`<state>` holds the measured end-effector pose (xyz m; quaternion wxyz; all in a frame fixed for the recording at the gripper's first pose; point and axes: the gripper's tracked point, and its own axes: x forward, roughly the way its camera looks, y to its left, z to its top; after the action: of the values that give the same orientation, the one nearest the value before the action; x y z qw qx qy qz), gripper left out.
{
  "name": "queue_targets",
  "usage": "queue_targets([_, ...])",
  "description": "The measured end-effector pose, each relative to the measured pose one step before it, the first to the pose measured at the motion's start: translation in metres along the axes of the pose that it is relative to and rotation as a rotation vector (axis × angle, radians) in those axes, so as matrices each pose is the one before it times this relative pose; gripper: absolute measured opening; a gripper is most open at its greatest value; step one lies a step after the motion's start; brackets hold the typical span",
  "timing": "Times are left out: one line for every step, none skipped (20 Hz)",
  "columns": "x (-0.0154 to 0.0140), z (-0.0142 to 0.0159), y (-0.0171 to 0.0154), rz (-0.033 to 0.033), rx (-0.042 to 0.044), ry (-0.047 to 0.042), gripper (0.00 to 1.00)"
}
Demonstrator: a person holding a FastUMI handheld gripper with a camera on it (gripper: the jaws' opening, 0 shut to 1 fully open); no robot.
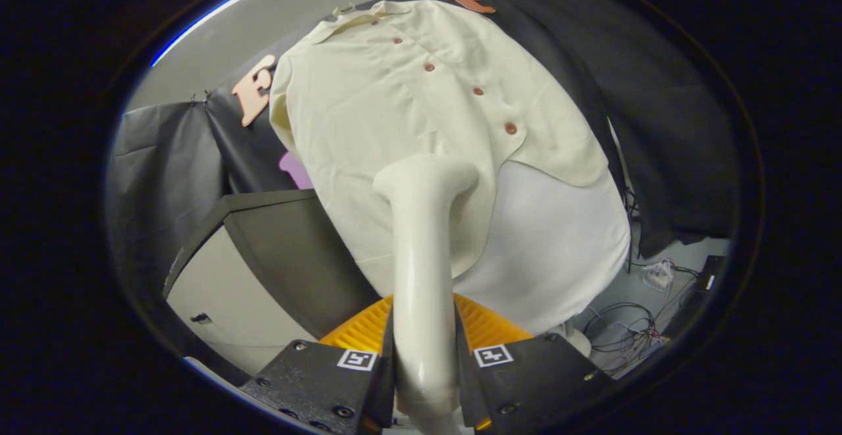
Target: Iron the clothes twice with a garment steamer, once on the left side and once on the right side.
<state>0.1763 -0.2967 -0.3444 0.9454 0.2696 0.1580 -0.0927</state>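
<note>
The gripper (424, 356) has its jaws clamped on the garment steamer (421, 251), whose head rests against the shirt (395, 112) left of its button row. A pass looks underway; next likely needs steady upward travel.

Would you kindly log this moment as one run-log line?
tongs: shut on steamer handle | steamer: upright, head against shirt | shirt: cream, buttoned, hanging | contact: lower front, beside button line
</note>
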Motion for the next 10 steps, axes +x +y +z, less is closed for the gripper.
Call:
queue_targets([-0.00345,-0.00134,-0.00169,0.00444,-0.01211,0.00627,0.39])
queue_targets([-0.00458,-0.00071,-0.00218,0.00079,-0.01683,0.00172,0.39])
queue_targets([-0.00375,-0.00056,-0.00103,0.00147,-0.01248,0.00526,0.39])
queue_targets([-0.00575,-0.00011,-0.00027,0.00751,-0.00757,0.0089,0.39])
queue_targets([-0.00537,0.00235,0.00064,0.00925,-0.0075,-0.00004,0.39])
queue_targets([-0.00536,0.00318,0.00129,0.00976,-0.0093,-0.00155,0.39])
queue_targets([-0.00487,0.00334,0.00204,0.00744,-0.01194,0.00167,0.39])
queue_targets([-0.00562,0.00535,0.0009,0.00405,-0.01244,-0.00366,0.39])
queue_targets([-0.00437,0.00866,0.00114,0.00059,-0.01522,-0.0086,0.39])
queue_targets([-0.0047,0.00998,-0.00011,-0.00165,-0.01283,-0.01378,0.39])
